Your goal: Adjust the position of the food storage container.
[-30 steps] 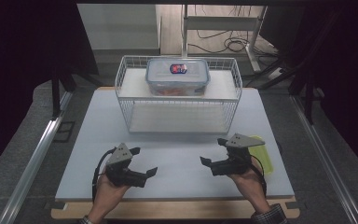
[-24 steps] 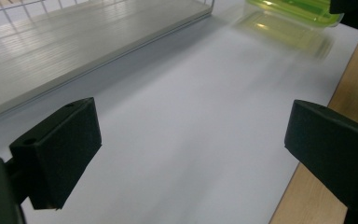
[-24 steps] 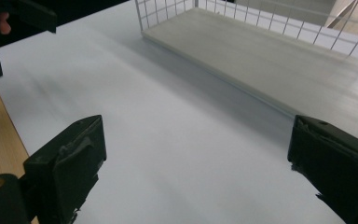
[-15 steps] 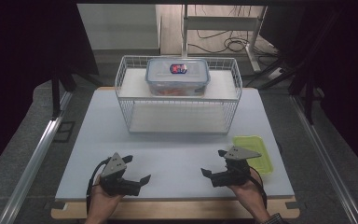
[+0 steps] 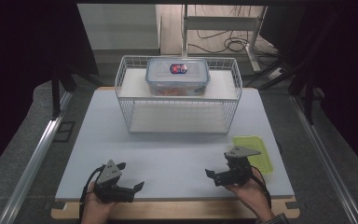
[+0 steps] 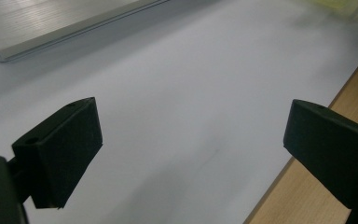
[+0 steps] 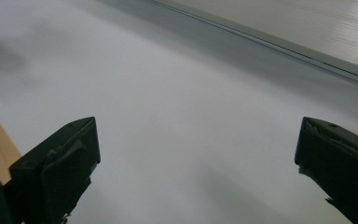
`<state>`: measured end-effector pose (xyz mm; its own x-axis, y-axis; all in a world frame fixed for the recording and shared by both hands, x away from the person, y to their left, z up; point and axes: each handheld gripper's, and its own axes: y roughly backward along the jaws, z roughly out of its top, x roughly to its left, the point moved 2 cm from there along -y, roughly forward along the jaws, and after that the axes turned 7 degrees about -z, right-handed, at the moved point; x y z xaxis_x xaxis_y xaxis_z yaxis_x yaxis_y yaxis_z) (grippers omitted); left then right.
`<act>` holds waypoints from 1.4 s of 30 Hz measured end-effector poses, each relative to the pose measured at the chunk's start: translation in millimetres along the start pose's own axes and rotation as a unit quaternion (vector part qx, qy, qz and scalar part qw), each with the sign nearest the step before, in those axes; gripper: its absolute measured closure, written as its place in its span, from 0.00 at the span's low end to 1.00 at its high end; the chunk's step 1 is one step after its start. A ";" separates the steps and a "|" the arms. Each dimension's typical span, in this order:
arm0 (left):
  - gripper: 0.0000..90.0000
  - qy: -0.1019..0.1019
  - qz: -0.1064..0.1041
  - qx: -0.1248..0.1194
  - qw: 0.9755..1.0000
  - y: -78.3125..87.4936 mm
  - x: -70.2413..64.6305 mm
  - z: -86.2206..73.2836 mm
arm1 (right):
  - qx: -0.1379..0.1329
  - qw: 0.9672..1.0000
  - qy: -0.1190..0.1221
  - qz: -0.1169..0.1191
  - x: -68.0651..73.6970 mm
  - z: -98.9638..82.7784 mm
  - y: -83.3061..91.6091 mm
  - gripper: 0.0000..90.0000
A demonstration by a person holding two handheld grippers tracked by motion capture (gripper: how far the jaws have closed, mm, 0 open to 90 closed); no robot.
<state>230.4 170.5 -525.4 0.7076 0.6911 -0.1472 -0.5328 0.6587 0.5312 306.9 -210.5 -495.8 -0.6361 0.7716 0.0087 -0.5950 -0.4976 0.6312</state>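
The high view looks forward and down from above the near edge of the white table [image 5: 177, 144], taking in the whole top with the wire basket [image 5: 179, 100] in the upper middle of the frame. The left gripper view sits low and close over the table [image 6: 177, 107], angled across it, the wooden edge at lower right. The right gripper view skims the same white surface [image 7: 182, 116], wood at lower left.
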 end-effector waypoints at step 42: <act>0.05 -0.004 0.005 0.005 1.000 -4.1 0.7 -0.9 | 0.070 0.972 -0.088 -0.207 -141.7 -40.2 54.4 0.99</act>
<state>232.7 168.6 -528.4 0.7062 0.6951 -0.1350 -0.5353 0.6489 0.5407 345.0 -362.9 -493.8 -0.2551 0.9559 -0.1452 -0.7013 -0.0795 0.7084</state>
